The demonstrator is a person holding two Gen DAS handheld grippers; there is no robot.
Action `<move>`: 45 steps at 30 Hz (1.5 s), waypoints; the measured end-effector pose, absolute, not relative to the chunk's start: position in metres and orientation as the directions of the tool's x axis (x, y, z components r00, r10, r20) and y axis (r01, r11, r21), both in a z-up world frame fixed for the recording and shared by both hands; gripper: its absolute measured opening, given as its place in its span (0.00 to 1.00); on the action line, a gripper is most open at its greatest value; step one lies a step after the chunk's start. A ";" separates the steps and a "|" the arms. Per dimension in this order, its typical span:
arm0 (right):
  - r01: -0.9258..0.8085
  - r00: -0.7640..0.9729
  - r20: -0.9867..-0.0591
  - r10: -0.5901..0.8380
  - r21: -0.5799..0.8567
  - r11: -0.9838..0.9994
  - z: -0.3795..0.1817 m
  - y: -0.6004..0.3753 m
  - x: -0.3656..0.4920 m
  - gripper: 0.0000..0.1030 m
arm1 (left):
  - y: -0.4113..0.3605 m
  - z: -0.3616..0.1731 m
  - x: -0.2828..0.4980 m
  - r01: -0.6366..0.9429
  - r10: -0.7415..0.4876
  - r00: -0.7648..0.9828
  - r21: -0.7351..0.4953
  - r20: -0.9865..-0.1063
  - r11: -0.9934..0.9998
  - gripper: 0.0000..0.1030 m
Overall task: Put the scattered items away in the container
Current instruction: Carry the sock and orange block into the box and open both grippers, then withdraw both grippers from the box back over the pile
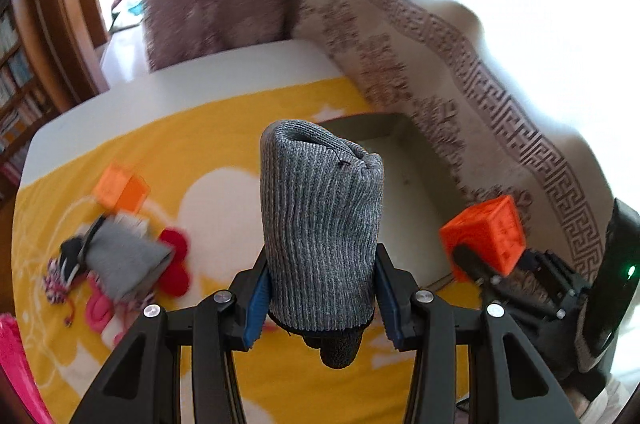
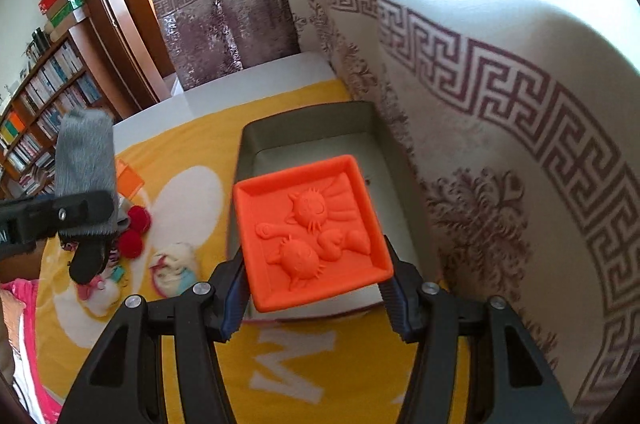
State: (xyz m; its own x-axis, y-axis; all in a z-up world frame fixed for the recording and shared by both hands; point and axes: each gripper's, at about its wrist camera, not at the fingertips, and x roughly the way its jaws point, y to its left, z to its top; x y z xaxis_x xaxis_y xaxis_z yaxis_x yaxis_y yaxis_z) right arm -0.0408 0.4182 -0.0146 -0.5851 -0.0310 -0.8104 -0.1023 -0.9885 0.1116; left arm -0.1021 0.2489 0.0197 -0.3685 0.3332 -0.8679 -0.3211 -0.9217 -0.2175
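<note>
Container (image 2: 256, 140) of grey-green walls, a shallow open box, lies on the yellow blanket (image 2: 192, 152) at its far right, close against the patterned curtain (image 2: 500, 112); what shows of its floor is bare. That blanket, printed with white shapes, covers a white surface whose bare far edge shows beyond it. A wooden bookshelf (image 2: 44, 96) full of books stands far left.

Above the near part of the container the right gripper (image 2: 314, 294) holds an orange square mould (image 2: 310, 226), its jaws pressing the two near side edges; the mould's open face, with raised cartoon figures inside, tilts up toward the camera. From the left wrist view the same mould appears as an orange block at the right, over the container's near right corner.

To the left, the left gripper (image 1: 322, 298) is closed on a rolled grey knitted sock (image 1: 320, 224), the blue pads squeezing its lower part while the roll stands up beyond the fingertips; a dark toe end hangs below the jaws.

Scattered on the blanket at the left lie another orange block (image 1: 120, 190), a folded grey sock (image 1: 126, 262), red pompoms (image 2: 136, 228), pink bits (image 1: 98, 310) and a striped tasselled piece (image 1: 54, 284), bunched and partly overlapping. Nearer, just left of the container, lies a small pale sock (image 2: 174, 272) with a blue patch.
</note>
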 end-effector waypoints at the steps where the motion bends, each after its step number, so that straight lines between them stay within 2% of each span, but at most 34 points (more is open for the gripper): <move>1: -0.099 -0.586 -0.810 -0.031 0.110 -0.989 -0.015 0.422 -0.043 0.59 | 0.258 0.021 -0.105 -0.330 0.340 -0.372 -0.219 -0.864 -0.918 0.47; 7: -0.083 -0.589 -0.808 -0.036 0.104 -0.991 -0.017 0.441 -0.053 0.60 | 0.304 0.024 -0.128 -0.386 0.381 -0.390 -0.227 -0.839 -0.894 0.48; 8: -0.079 -0.585 -0.810 -0.038 0.104 -0.991 -0.019 0.442 -0.055 0.61 | 0.310 0.024 -0.133 -0.390 0.386 -0.387 -0.231 -0.837 -0.892 0.55; 10: -0.077 -0.583 -0.812 -0.040 0.104 -0.992 -0.021 0.445 -0.058 0.63 | 0.318 0.022 -0.142 -0.385 0.396 -0.375 -0.247 -0.839 -0.889 0.60; 12: -0.081 -0.580 -0.814 -0.030 0.094 -0.992 -0.023 0.447 -0.059 0.73 | 0.320 0.022 -0.146 -0.376 0.388 -0.381 -0.243 -0.839 -0.894 0.72; 13: -0.086 -0.581 -0.814 -0.024 0.090 -0.992 -0.024 0.448 -0.059 0.74 | 0.321 0.022 -0.146 -0.376 0.383 -0.392 -0.234 -0.837 -0.897 0.76; 29: -0.093 -0.542 -0.835 -0.088 0.164 -0.982 -0.031 0.429 -0.061 0.75 | 0.276 0.033 -0.135 -0.303 0.251 -0.461 -0.115 -0.851 -0.946 0.76; 45: 0.047 -0.539 -0.827 -0.157 0.156 -0.987 -0.020 0.336 -0.063 0.75 | 0.172 0.057 -0.104 -0.170 0.154 -0.544 -0.071 -0.825 -0.983 0.76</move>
